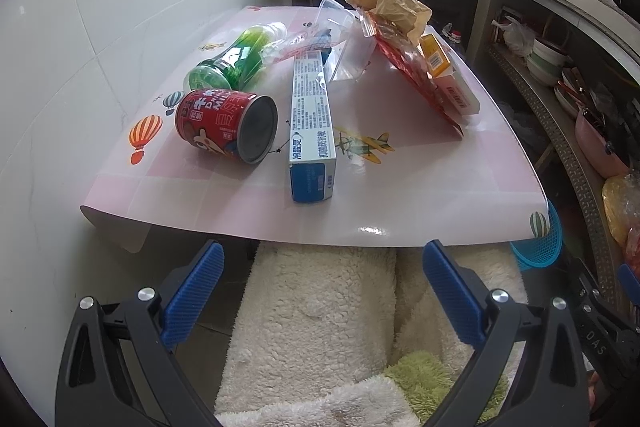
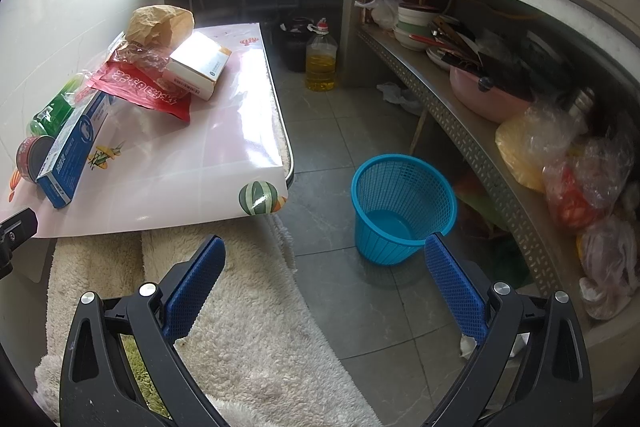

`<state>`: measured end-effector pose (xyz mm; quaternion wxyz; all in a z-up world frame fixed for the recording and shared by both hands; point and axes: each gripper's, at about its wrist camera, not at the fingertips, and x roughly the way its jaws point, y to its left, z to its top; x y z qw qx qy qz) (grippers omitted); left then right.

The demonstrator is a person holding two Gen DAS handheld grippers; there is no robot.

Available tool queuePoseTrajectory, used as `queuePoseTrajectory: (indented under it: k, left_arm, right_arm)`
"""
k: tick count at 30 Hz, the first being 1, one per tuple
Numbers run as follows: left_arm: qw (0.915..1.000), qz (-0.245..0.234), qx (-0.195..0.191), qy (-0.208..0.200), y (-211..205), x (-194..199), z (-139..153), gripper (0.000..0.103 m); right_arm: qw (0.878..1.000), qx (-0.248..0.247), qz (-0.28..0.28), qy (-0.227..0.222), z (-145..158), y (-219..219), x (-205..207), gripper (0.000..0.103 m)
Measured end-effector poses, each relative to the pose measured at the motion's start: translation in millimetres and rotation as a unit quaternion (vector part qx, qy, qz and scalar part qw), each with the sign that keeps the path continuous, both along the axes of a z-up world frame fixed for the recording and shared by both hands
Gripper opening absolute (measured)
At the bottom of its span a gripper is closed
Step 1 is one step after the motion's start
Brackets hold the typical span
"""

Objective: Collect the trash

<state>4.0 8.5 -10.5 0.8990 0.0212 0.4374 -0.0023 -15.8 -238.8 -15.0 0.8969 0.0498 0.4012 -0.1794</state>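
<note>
Left wrist view puts my left gripper (image 1: pixel 320 291) short of the table's (image 1: pixel 400 195) near edge, over a fluffy cream rug (image 1: pixel 312 307), its 2 blue-padded fingers (image 1: pixel 192 291) spread wide with nothing between them. On the pink tablecloth I see the trash: a red can (image 1: pixel 224 125) on its side near the left edge, a green plastic bottle (image 1: pixel 232 61) lying just behind it, and a long blue-and-white box (image 1: pixel 312 123) right of the can, pointing toward me. Further back sit a clear plastic container (image 1: pixel 340 43), a crumpled brown paper bag (image 1: pixel 392 7), a red wrapper (image 1: pixel 416 75) and a small orange-and-white box (image 1: pixel 444 71) resting on the wrapper.

Right wrist view has my right gripper (image 2: pixel 324 287) also released, empty, held above the rug and grey floor tiles. A blue mesh wastebasket (image 2: pixel 402 207) stands on the floor right of the table, beside the shelf (image 2: pixel 480 147), apparently empty.
</note>
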Motion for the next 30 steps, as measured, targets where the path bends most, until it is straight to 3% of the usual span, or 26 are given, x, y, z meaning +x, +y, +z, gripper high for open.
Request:
queuePoseTrajectory:
  k: [30]
  left_arm:
    - [1.0000, 0.003, 0.003, 0.004, 1.4, 1.8, -0.4, 0.097]
  right_arm:
    - [1.000, 0.001, 0.000, -0.001, 1.4, -2.4, -3.3, 0.095]
